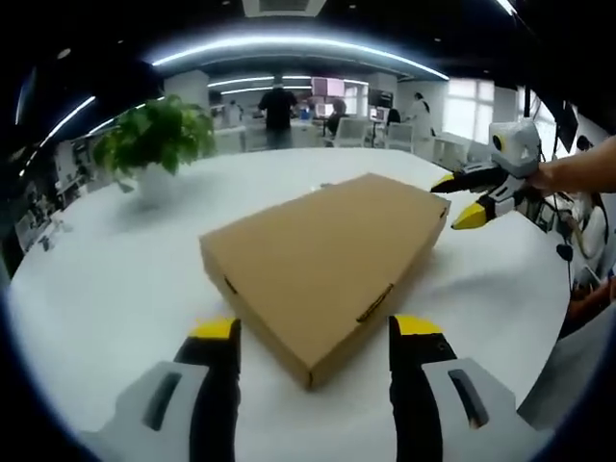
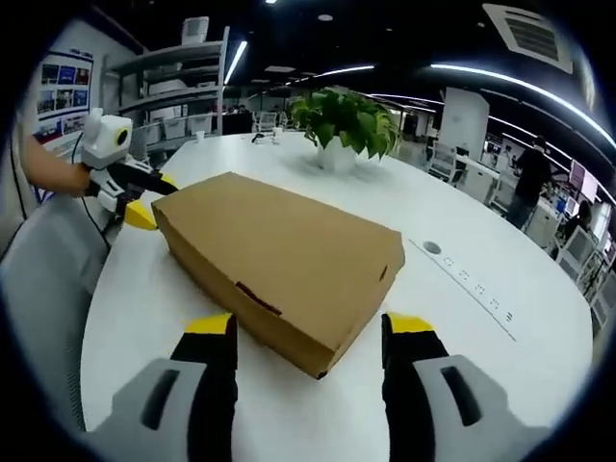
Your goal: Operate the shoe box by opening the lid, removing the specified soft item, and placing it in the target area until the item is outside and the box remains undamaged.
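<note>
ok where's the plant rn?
The plant stands on the white table beyond the closed box: upper left in the left gripper view, top centre in the right gripper view, apart from the box.

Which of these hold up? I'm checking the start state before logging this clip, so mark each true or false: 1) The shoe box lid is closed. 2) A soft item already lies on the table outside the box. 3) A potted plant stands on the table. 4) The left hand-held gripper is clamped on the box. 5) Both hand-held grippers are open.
1) True: the shoe box sits shut on the white table.
2) False: no soft item lies out on the table; the box is unopened.
3) True: a potted plant stands beyond the box.
4) False: the left hand-held gripper is open, with a box corner between its jaws, gripping nothing.
5) True: the right hand-held gripper is open too.
</note>
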The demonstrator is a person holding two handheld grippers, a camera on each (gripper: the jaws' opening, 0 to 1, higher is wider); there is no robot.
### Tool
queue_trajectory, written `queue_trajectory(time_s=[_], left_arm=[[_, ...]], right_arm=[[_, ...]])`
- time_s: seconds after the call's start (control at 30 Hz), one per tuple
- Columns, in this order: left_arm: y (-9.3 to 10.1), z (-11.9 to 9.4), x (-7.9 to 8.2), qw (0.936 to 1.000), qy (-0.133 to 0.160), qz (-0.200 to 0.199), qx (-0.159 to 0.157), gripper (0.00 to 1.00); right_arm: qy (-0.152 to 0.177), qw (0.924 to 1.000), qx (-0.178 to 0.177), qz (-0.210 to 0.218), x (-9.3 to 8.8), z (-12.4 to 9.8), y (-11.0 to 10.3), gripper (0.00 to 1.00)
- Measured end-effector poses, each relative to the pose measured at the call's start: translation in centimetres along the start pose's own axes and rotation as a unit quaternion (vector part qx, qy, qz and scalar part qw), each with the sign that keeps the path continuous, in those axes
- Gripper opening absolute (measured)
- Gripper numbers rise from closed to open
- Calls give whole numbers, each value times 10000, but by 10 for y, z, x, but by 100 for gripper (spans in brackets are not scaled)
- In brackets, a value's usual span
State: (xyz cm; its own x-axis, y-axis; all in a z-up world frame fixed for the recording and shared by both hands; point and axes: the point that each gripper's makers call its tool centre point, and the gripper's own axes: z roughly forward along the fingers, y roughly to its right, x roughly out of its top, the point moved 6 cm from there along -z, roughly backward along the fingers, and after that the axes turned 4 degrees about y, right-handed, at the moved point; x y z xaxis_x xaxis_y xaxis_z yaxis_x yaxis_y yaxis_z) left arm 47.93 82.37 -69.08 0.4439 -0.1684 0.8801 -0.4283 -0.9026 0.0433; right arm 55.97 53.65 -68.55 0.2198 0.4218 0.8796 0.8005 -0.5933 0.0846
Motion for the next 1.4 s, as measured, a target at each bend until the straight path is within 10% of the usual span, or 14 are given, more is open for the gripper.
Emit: queue_trajectory(time_s=[1.4], left_arm=[[-26, 2, -5, 9985, -354, 92, -399, 51]], right_arm=[[-83, 9992, -134, 376, 3, 10, -29, 48]])
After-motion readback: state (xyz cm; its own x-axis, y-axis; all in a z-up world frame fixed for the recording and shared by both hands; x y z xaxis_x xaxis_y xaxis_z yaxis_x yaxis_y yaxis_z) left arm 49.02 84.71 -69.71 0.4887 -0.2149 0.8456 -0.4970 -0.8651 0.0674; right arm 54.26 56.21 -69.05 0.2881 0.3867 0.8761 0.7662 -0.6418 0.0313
